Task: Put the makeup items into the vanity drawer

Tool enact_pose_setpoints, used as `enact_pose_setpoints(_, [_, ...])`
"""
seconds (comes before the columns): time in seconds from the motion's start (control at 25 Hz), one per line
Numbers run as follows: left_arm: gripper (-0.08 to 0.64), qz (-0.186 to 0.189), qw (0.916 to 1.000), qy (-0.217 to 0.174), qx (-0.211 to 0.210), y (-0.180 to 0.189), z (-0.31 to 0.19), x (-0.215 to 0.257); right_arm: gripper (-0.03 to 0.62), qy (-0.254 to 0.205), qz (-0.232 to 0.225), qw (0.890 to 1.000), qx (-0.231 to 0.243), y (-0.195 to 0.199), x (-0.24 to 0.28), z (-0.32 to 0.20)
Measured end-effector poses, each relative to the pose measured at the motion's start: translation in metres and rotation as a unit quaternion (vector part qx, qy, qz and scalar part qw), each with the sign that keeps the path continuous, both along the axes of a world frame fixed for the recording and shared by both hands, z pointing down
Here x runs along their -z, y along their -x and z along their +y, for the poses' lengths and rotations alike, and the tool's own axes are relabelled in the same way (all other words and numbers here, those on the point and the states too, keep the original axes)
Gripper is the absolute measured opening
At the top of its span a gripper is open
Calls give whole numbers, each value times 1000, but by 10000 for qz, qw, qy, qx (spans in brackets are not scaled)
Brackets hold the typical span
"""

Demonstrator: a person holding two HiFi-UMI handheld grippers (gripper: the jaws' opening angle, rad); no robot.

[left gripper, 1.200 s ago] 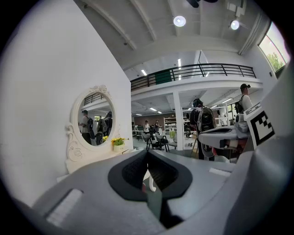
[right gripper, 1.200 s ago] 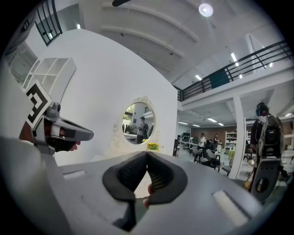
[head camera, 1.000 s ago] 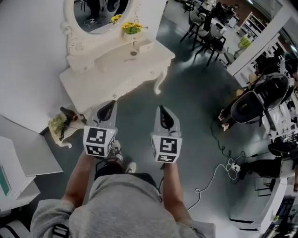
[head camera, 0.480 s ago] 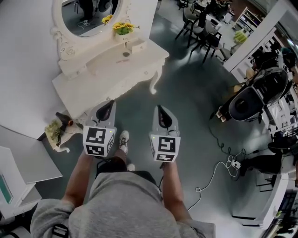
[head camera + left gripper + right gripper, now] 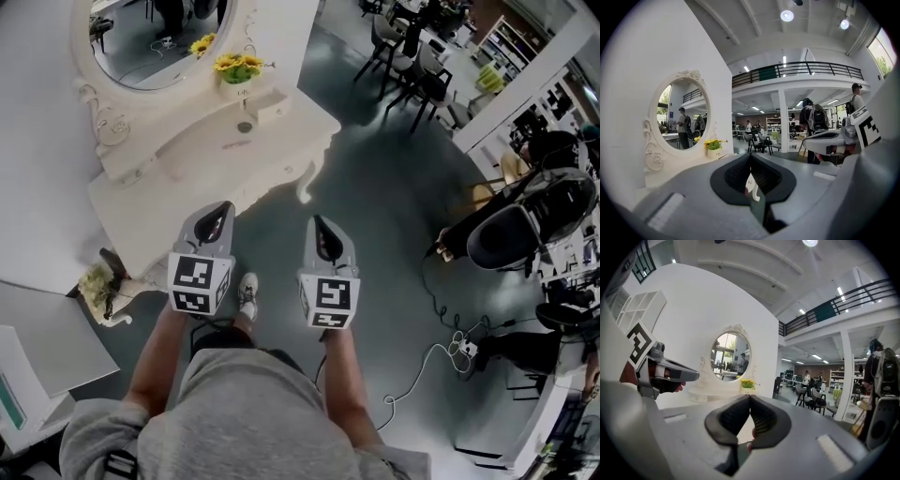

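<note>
Walking forward, the person is bringing the left claw (image 5: 225, 204) and the right claw (image 5: 316, 219) closer to the white vanity (image 5: 187, 159) than a second ago. Both claws are staying shut tight, holding nothing. On the vanity top a small round thing (image 5: 245, 126) is lying near the yellow flowers (image 5: 236, 65), and the mirror (image 5: 150, 42) is standing behind them.
</note>
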State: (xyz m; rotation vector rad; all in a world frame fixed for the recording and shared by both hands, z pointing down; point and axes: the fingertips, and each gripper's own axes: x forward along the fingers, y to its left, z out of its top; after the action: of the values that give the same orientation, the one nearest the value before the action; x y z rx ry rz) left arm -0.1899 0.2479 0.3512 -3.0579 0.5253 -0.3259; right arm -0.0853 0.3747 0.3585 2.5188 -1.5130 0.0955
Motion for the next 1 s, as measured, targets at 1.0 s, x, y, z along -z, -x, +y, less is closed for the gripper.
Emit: enact_pose_setpoints(1.0, [11,-400,9945,560,793,-140,-228,-41,3,592,-154,9920,1107,-152,-37,-260])
